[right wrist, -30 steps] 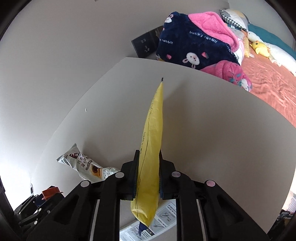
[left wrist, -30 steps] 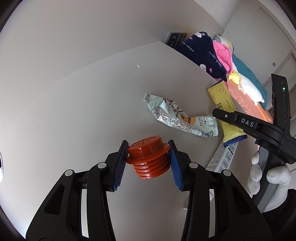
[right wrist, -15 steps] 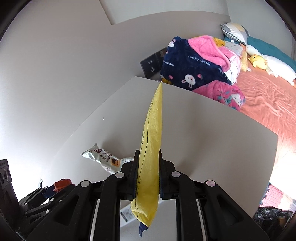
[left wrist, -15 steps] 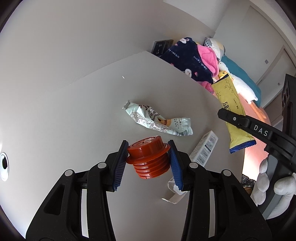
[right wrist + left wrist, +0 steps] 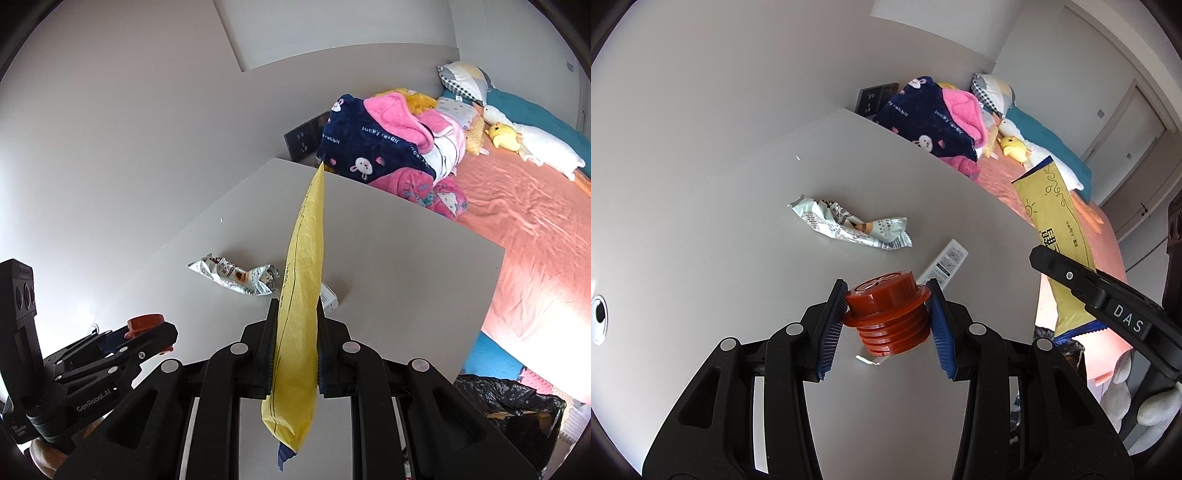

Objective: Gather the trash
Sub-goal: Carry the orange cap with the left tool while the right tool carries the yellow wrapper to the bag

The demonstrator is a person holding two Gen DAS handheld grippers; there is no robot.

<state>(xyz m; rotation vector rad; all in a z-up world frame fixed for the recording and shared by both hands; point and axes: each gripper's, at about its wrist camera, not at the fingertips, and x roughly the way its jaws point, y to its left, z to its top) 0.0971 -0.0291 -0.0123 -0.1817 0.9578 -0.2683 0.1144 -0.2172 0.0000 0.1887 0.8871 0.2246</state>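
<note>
My left gripper (image 5: 888, 306) is shut on a red-brown ribbed screw cap (image 5: 888, 317), held above the white table (image 5: 701, 258). In the right wrist view my right gripper (image 5: 295, 332) is shut on a long yellow packet (image 5: 301, 295) standing on edge between the pads; that packet (image 5: 1058, 236) also shows at the right of the left wrist view. A crumpled white snack wrapper (image 5: 849, 227) and a small white carton (image 5: 943, 264) lie on the table below. The left gripper (image 5: 144, 328) with the cap shows low left in the right wrist view.
A bin lined with a black bag (image 5: 517, 410) stands off the table's near right corner. Beyond the table edge lies a bed (image 5: 524, 236) with a navy and pink blanket (image 5: 376, 147), pillows and soft toys. A wall socket plate (image 5: 877, 98) sits behind the table. A gloved hand (image 5: 1145, 406) holds the right gripper.
Both grippers have risen and pulled back from the table with cap and yellow packet still held. The wrapper and carton look smaller, and more of the bed and the bin show.
</note>
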